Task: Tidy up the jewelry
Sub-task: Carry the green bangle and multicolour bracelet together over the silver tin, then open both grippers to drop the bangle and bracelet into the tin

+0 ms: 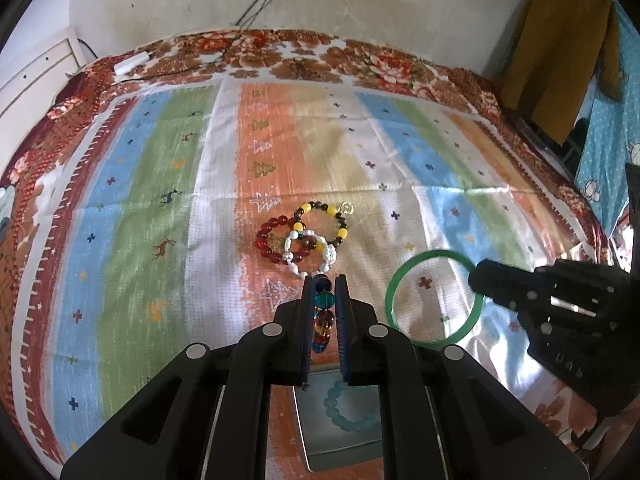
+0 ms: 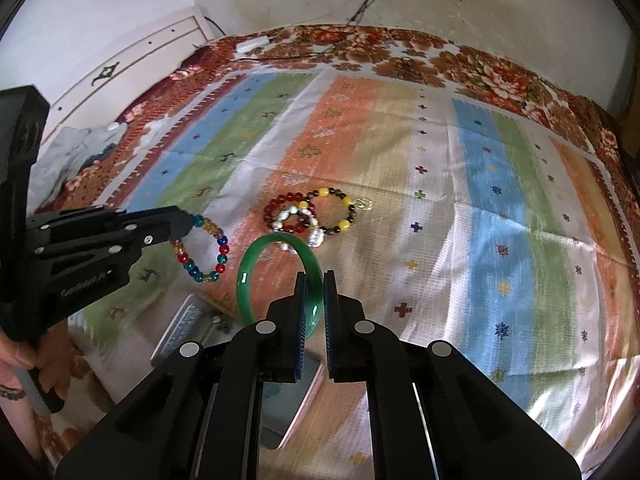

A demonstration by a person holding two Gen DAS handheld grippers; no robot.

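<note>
Altogether five beaded bracelets and one green bangle (image 2: 280,276) show: three bracelets (image 1: 304,236) lie overlapped on the striped cloth (image 1: 160,200) mid-bed. The left claw (image 1: 324,292) is clamped on a multicoloured bead bracelet (image 2: 202,250), and the right claw (image 2: 314,292) is clamped on the bangle. Near, a pale blue bracelet (image 1: 352,412) sits in a box (image 1: 340,440) largely hidden behind the claws.

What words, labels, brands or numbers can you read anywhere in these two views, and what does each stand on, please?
White lettering on the side of the left gripper: one short line, too blurred to read.
Raised lettering on the body of the right gripper: too dark and small to read.
Striped cloth: only crosses, trees and deer, no words.
Nothing else shows any text.
</note>
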